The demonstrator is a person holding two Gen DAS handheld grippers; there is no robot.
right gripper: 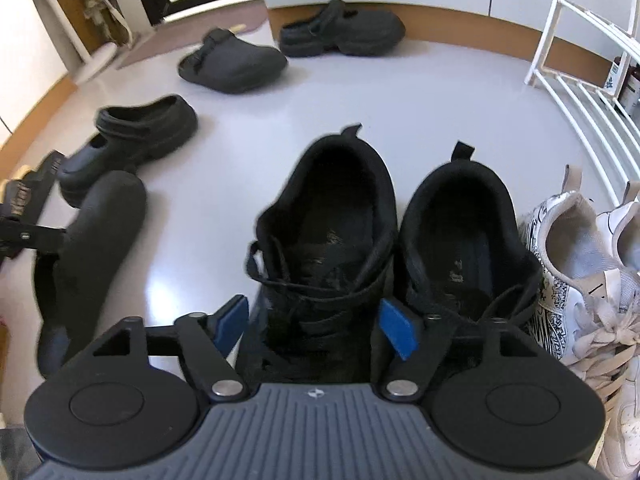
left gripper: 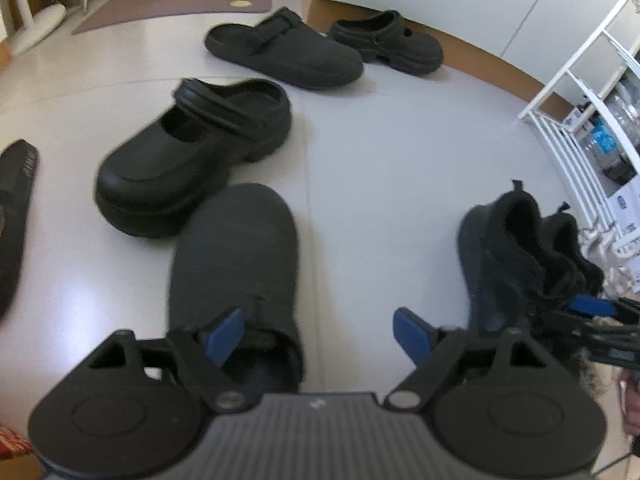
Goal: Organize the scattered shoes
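Observation:
Several dark shoes lie scattered on the pale floor. My left gripper (left gripper: 319,334) is open, low over the heel end of a dark grey slipper (left gripper: 236,264), whose right side lies between the fingers. My right gripper (right gripper: 314,326) is open too. Its blue pads (right gripper: 396,330) straddle the laced front of the left black sneaker (right gripper: 328,220), which stands tight against its mate (right gripper: 460,232). Farther off lie a black strapped platform clog (left gripper: 192,156), the slipper's grey mate (left gripper: 280,52) and another black clog (left gripper: 388,40).
A white wire rack (right gripper: 580,92) stands at the right, with white patterned sneakers (right gripper: 572,264) beside the black pair. A black sandal (left gripper: 16,208) lies at the far left. A cabinet base (left gripper: 460,44) bounds the floor behind the far clogs.

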